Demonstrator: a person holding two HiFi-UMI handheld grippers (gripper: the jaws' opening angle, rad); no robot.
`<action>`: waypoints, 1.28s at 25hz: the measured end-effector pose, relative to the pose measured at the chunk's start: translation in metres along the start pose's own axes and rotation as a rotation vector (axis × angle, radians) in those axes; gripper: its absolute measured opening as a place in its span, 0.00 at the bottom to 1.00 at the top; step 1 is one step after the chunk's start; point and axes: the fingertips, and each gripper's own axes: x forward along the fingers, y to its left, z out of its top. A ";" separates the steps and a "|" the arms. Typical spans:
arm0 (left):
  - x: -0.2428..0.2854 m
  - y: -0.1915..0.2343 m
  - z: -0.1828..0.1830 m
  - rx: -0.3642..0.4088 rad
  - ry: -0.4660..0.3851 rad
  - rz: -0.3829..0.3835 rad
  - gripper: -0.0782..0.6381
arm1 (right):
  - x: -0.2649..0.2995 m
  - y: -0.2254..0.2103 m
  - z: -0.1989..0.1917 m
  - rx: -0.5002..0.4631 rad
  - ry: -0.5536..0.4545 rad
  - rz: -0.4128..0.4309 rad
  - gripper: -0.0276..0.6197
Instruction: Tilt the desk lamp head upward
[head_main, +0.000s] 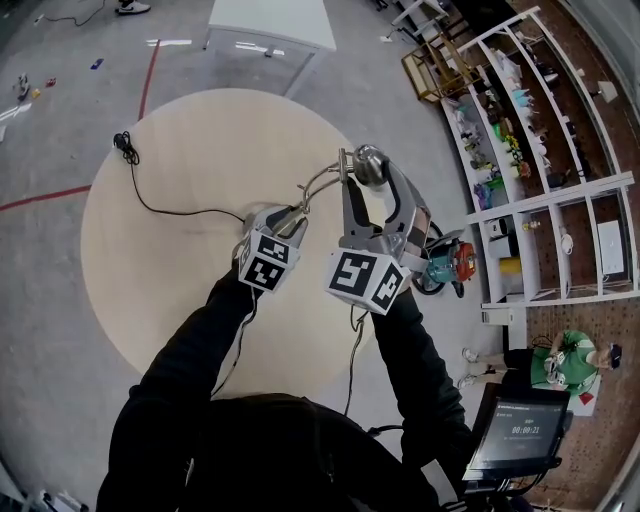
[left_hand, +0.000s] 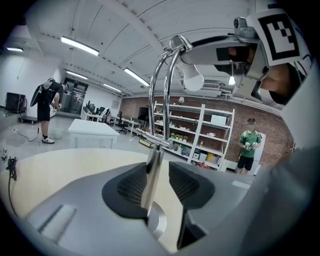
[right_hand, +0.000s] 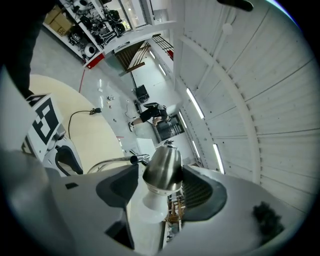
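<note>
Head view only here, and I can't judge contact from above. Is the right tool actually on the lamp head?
Observer: Yes. In the right gripper view the chrome lamp head sits between the right tool's jaws, both pressing it.
Operator: And the left tool?
Observer: The lamp's stem stands between its jaws, against one side; a gap shows at the other.
Operator: Where's the bulb?
Observer: The white bulb pokes out of the lamp head, toward the right tool's camera.

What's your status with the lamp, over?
Left gripper open around lamp post. Right gripper shut on lamp head. Nothing seen blocking the head, over.
</note>
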 end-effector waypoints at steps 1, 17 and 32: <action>0.000 -0.001 0.000 -0.001 0.000 -0.001 0.31 | 0.000 0.001 0.002 -0.012 -0.007 -0.004 0.49; -0.004 0.004 -0.005 0.004 0.029 -0.001 0.31 | 0.002 0.003 0.014 -0.038 -0.031 -0.013 0.49; -0.010 0.014 -0.005 0.007 0.038 0.021 0.31 | 0.002 0.003 0.016 0.043 -0.054 0.007 0.49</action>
